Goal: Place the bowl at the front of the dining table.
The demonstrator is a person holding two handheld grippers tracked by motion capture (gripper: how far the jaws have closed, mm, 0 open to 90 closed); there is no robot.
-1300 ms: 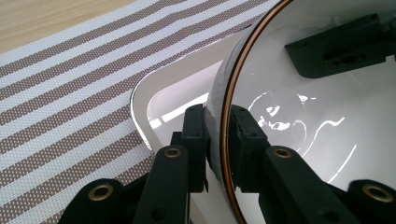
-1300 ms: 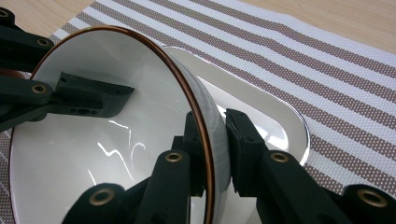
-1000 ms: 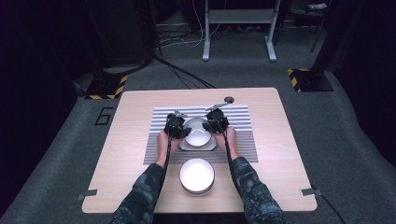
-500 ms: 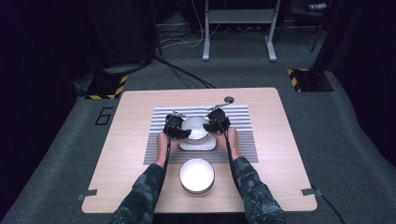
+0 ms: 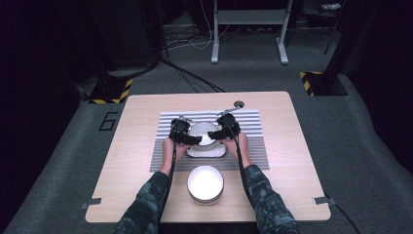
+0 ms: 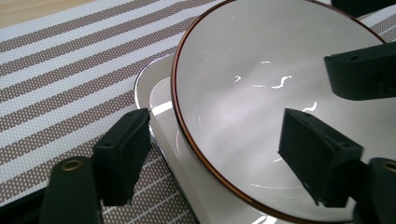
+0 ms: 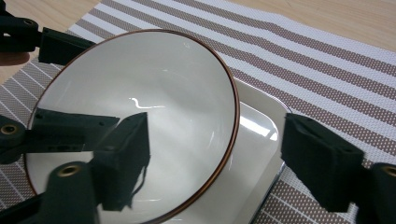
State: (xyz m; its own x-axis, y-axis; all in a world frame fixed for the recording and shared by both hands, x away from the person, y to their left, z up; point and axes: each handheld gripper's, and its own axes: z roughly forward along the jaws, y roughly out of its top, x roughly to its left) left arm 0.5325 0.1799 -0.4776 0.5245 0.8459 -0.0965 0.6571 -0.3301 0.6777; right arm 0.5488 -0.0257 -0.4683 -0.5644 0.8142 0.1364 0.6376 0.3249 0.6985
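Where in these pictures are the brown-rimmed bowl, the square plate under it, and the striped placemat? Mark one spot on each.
Brown-rimmed bowl (image 7: 154, 98): right gripper view, on its white inner wall.
Square plate (image 7: 254, 140): right gripper view, on the bare corner beside the bowl.
Striped placemat (image 6: 70, 79): left gripper view, on the stripes left of the plate.

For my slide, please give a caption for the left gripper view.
Open left gripper straddling the rim of a white bowl set on a square plate.

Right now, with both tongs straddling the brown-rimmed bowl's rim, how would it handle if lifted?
The bowl looks glazed and glossy, so probably stiff, slippery and breakable. It sits on the square plate, so a nudge might slide it. The left tongs and right tongs, jaws just opened, could likely lift it evenly.
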